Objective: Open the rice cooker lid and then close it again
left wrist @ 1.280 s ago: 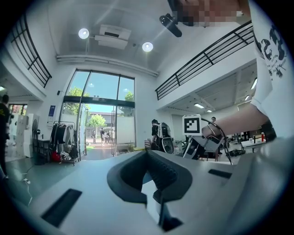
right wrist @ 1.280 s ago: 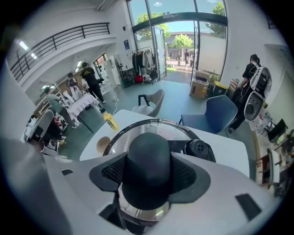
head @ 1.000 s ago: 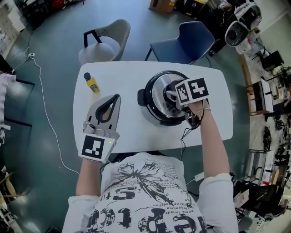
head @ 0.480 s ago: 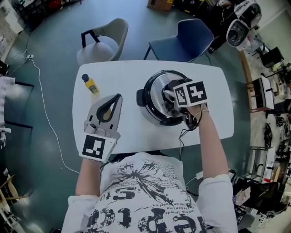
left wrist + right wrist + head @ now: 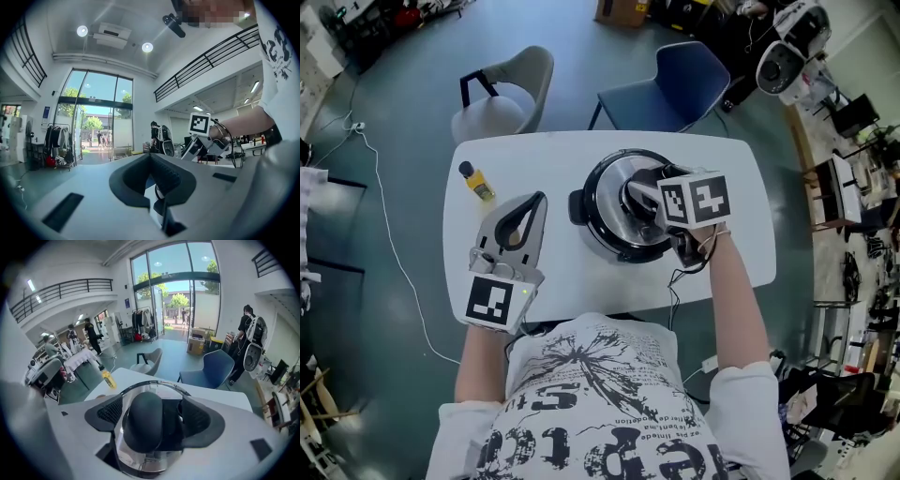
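Note:
The black rice cooker (image 5: 609, 220) stands on the white table (image 5: 553, 155), right of its middle, with its glass lid (image 5: 140, 460) down on it. The lid's round black knob (image 5: 146, 420) sits between the jaws of my right gripper (image 5: 649, 192), which points steeply down at it. Those jaws are opening, and the ribbed pads (image 5: 110, 411) stand off the knob on both sides. My left gripper (image 5: 539, 200) hovers level over the table's left half, its tips together and nothing in them.
A small yellow bottle (image 5: 474, 182) stands near the table's far left corner. The cooker's cord (image 5: 680, 281) hangs over the near edge. A grey chair (image 5: 502, 94) and a blue chair (image 5: 675, 84) stand behind the table.
My right gripper's jaws have spread apart around the knob and the gripper has risen slightly. The left gripper has edged a little across the table, still shut.

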